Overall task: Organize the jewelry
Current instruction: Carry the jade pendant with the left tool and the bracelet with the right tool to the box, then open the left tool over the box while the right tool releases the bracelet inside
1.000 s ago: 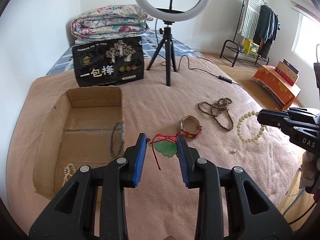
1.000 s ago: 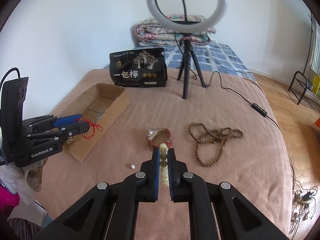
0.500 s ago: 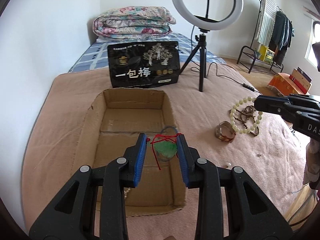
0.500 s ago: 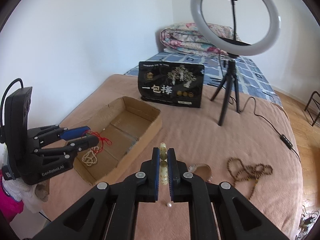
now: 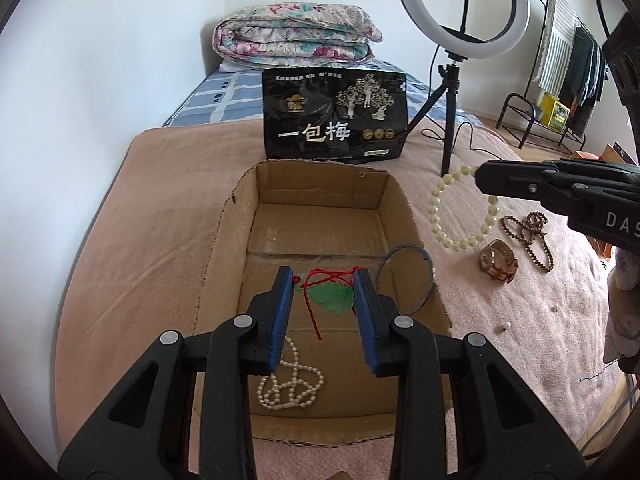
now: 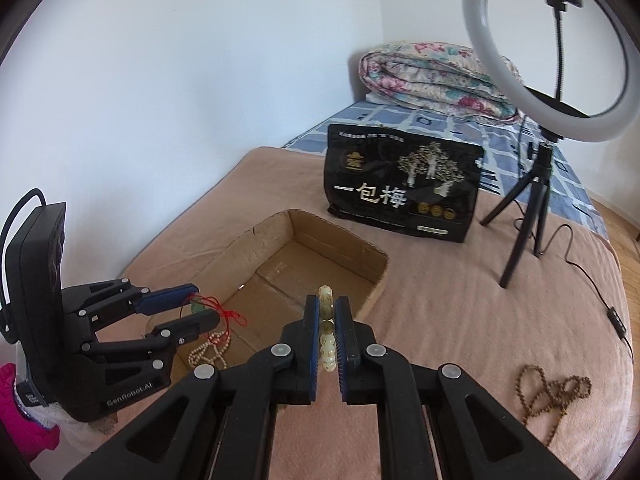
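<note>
My left gripper (image 5: 324, 284) holds a green jade pendant (image 5: 334, 298) on a red cord between its jaws, hanging above the open cardboard box (image 5: 320, 188). A white pearl necklace (image 5: 290, 388) and a thin grey bangle (image 5: 408, 276) lie in the box. My right gripper (image 6: 327, 312) is shut on a pale bead bracelet (image 6: 326, 328), held in the air right of the box; the bracelet also shows in the left wrist view (image 5: 460, 216). The left gripper shows in the right wrist view (image 6: 192, 308).
A watch (image 5: 498, 264) and a brown bead necklace (image 5: 528, 236) lie on the pink blanket right of the box. A black snack bag (image 5: 334, 120) stands behind the box. A ring light on a tripod (image 5: 460, 40) stands at back right. Two loose beads (image 5: 506, 325) lie on the blanket.
Both grippers have moved left toward the box. The left gripper with the pendant is now over the box. The right gripper has carried the bracelet up to the box's right side.
</note>
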Tool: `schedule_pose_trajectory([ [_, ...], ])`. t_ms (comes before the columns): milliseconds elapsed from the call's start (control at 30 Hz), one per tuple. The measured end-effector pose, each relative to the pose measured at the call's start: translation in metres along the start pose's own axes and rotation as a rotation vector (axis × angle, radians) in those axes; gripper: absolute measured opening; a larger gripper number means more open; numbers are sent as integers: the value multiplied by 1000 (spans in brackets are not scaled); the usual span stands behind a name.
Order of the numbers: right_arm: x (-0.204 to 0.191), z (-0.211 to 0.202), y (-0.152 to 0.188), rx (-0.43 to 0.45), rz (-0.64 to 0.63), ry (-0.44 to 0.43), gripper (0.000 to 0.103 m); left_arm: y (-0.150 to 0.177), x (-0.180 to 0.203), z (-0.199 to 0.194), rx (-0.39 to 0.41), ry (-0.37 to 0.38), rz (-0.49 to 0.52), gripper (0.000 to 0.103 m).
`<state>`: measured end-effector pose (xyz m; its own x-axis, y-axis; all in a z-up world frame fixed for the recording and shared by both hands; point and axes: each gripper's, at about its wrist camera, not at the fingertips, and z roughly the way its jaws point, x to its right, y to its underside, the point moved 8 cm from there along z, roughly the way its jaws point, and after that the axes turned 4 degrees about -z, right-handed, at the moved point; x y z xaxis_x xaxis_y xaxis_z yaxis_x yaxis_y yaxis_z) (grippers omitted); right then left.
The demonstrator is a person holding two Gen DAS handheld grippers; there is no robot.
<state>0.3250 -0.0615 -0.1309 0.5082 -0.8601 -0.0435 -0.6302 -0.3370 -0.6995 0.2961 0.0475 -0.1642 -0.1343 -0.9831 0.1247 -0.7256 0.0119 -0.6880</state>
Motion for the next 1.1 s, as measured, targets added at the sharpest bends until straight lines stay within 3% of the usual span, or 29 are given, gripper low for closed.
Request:
schedule_pose_trajectory([
  [500, -14, 54, -8, -50, 5, -21, 7, 9, -22, 13, -32, -4, -20, 31],
  [533, -13, 55, -8, -50, 14, -23, 14, 10, -22, 13, -37, 3, -22, 31],
  [567, -11, 54, -9, -45, 23, -23, 30, 10, -22, 13, -39, 7, -23, 31],
  [600, -10, 53, -9, -38, 29, -14, 36, 11, -22, 15, -49, 4, -24, 31],
  [667, -8, 50, -10, -27, 33, -7, 42, 13, -22, 16, -61, 1, -26, 41],
  [700, -7, 48, -10, -26, 35, -4, 43, 13, -22, 15, -58, -1, -29, 54],
  [767, -6, 44, -10, -19, 33, 10, 61, 12, -22, 11, -39, -11, -30, 59],
  [967, -2, 30, -11, 4, 40, 32, 75, 13, -22, 6, -41, -11, -46, 59],
  [1100, -2, 18, -11, 20, 38, 44, 78, 13, -17, -2, -31, -17, -35, 59],
])
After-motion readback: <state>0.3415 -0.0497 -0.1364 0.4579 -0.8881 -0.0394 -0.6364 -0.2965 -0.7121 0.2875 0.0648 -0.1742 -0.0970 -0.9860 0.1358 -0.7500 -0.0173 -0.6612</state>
